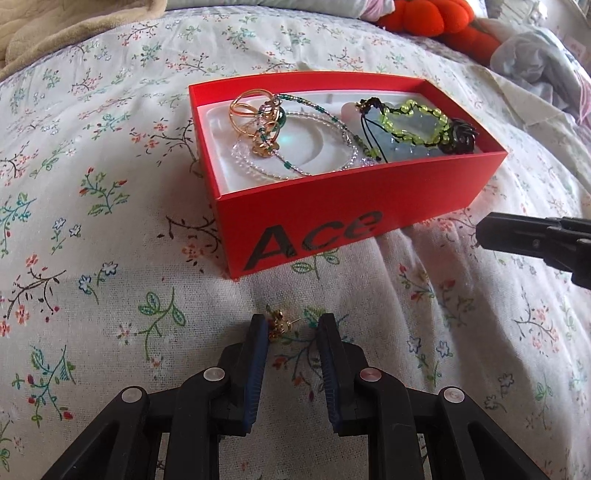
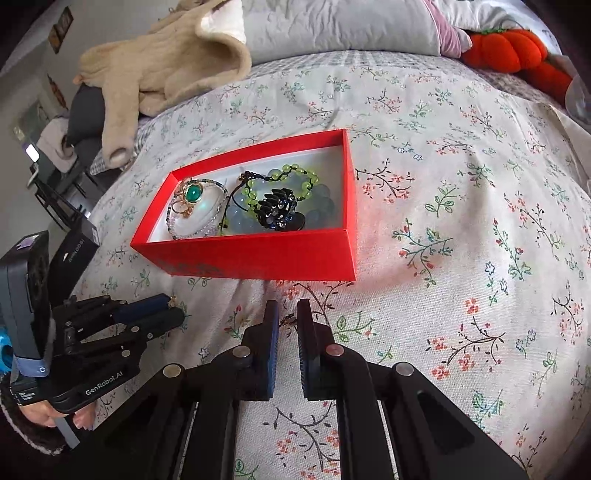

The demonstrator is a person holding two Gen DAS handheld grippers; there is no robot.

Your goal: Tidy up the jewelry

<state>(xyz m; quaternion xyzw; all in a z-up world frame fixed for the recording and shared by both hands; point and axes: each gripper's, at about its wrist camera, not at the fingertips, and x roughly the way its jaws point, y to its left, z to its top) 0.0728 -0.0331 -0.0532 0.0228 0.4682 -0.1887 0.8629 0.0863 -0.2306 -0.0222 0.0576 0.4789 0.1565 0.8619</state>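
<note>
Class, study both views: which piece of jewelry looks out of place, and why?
A small gold earring lies on the floral bedspread, outside the red box that holds the other pieces. It sits between the fingers of the open left claw, against one pad, not clamped.

A floral bedsheet [image 2: 461,192] printed with small sprigs and blossoms covers the bed. At the far edge of the bedsheet lies an orange plush toy [image 2: 517,51], seen also from the left wrist [image 1: 436,18]. Left of the plush toy sits a grey pillow [image 2: 332,26], and further left a beige fleece garment [image 2: 166,66] hangs over the bedsheet's edge. Beyond that edge stands dark furniture [image 2: 62,184], too blurred to identify.
</note>
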